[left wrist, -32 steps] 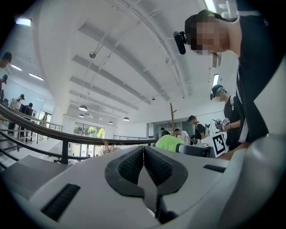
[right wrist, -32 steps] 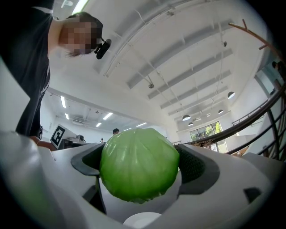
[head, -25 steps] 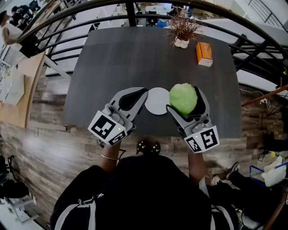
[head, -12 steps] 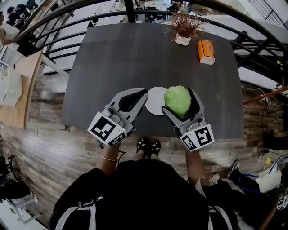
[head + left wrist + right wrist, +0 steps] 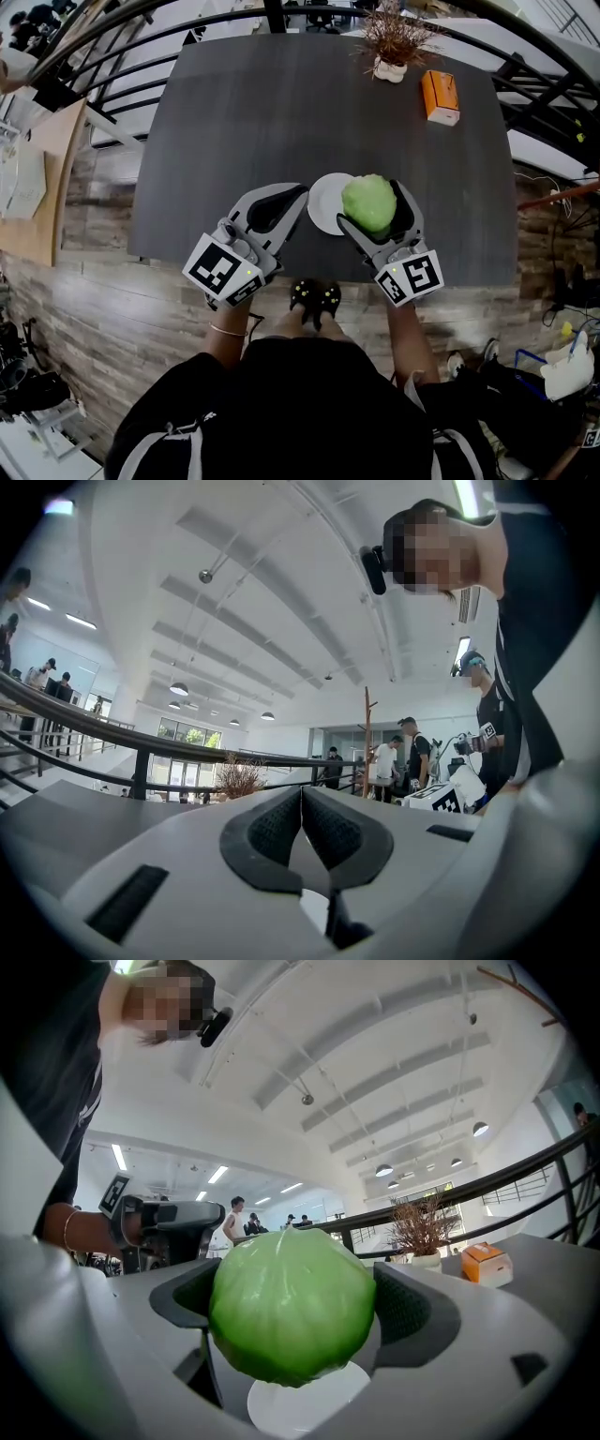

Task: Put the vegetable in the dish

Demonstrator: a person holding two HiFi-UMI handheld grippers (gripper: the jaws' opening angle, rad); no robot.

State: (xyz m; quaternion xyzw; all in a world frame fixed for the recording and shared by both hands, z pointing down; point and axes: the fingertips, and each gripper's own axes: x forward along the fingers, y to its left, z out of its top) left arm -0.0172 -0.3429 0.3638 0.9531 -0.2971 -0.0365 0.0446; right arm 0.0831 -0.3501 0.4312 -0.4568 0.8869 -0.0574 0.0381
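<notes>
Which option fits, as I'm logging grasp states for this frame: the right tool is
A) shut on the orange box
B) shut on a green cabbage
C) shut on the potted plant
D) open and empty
B: in the right gripper view the right tool has its two jaws pressed against either side of the green cabbage, and the white dish shows just beneath it.

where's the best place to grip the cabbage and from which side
Across its widest middle, one jaw on each side, coming from the person's side as the right gripper does now. The cabbage is a smooth ball, so a grip off its middle would likely slip.
</notes>
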